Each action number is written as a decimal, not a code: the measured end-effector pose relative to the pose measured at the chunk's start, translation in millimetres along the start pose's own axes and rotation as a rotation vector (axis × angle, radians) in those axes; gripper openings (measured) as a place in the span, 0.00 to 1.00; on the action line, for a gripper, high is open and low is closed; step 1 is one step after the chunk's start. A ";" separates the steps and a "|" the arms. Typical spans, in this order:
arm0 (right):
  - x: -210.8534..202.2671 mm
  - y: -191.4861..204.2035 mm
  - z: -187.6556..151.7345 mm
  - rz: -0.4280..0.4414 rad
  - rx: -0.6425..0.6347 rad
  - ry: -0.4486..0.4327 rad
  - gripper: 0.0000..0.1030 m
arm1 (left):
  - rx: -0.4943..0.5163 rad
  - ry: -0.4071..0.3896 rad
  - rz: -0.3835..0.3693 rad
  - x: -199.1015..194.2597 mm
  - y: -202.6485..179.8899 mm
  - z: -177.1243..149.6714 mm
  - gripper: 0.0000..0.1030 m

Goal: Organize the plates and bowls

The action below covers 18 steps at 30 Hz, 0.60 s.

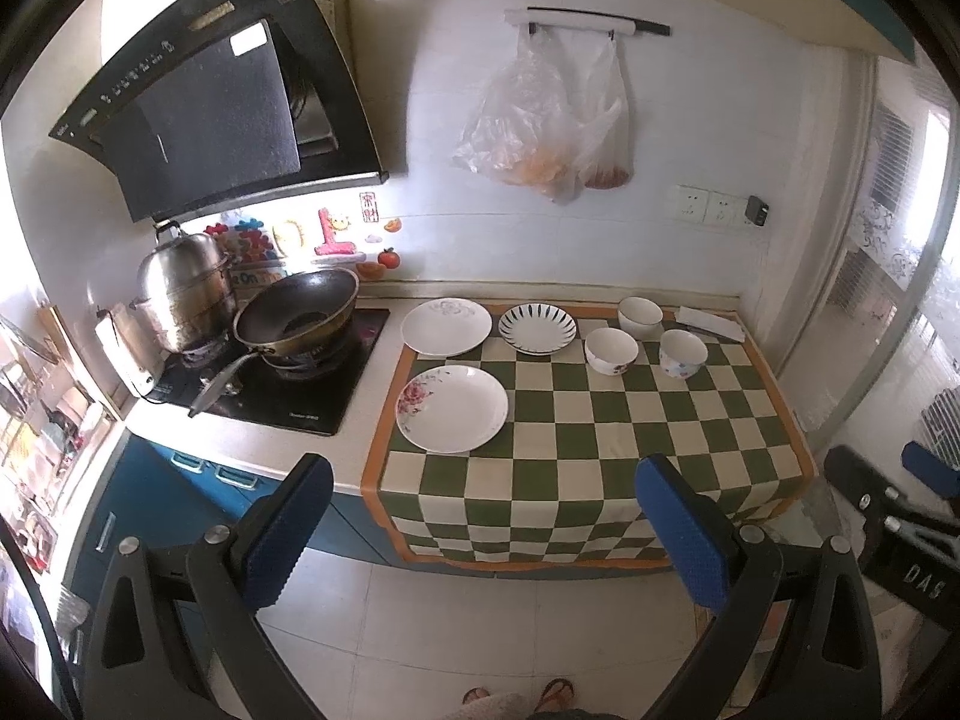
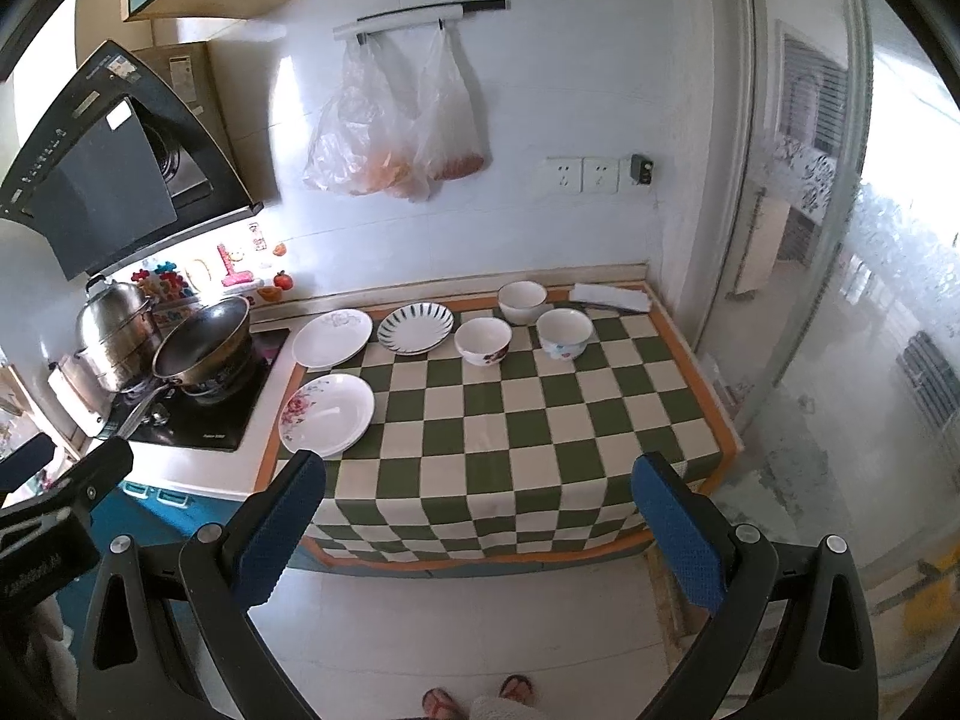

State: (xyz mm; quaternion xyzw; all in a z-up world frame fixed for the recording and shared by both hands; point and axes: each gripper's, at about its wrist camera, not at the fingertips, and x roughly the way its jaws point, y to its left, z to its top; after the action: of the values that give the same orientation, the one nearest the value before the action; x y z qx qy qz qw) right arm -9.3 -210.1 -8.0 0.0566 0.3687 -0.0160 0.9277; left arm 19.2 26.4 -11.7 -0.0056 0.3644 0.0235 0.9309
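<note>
Three plates lie on the green-checked cloth (image 1: 600, 438): a pink-flowered plate (image 1: 453, 408) at front left, a white plate (image 1: 446, 326) behind it, and a black-striped plate (image 1: 537, 328) to its right. Three bowls stand at the back right: a red-flowered bowl (image 1: 611, 350), a plain white bowl (image 1: 640, 317) and a blue-flowered bowl (image 1: 683, 354). The same plates (image 2: 327, 416) and bowls (image 2: 483, 341) show in the right wrist view. My left gripper (image 1: 483, 516) and right gripper (image 2: 477, 516) are both open and empty, held back from the counter above the floor.
A hob (image 1: 282, 384) with a wok (image 1: 297, 315) and a steel pot (image 1: 183, 294) sits left of the cloth. Plastic bags (image 1: 540, 120) hang on the wall. A folded white cloth (image 1: 708, 324) lies at the back right. A glass door (image 2: 840, 300) stands right.
</note>
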 end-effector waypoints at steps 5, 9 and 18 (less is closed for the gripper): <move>51.7 0.7 -9.5 0.049 -0.087 0.025 1.00 | -0.037 0.019 0.074 46.4 1.0 -3.5 1.00; 108.7 4.7 -15.9 0.112 -0.118 0.102 1.00 | -0.067 0.067 0.145 97.3 9.0 -6.9 1.00; 267.6 38.9 -3.4 0.153 -0.108 0.282 1.00 | -0.069 0.217 0.207 229.0 40.3 3.4 1.00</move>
State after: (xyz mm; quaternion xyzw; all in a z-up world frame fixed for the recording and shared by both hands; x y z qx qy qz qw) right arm 185.9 -167.9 -190.4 0.0363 0.4901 0.0825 0.8670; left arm 187.5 75.7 -164.3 -0.0026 0.4605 0.1312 0.8779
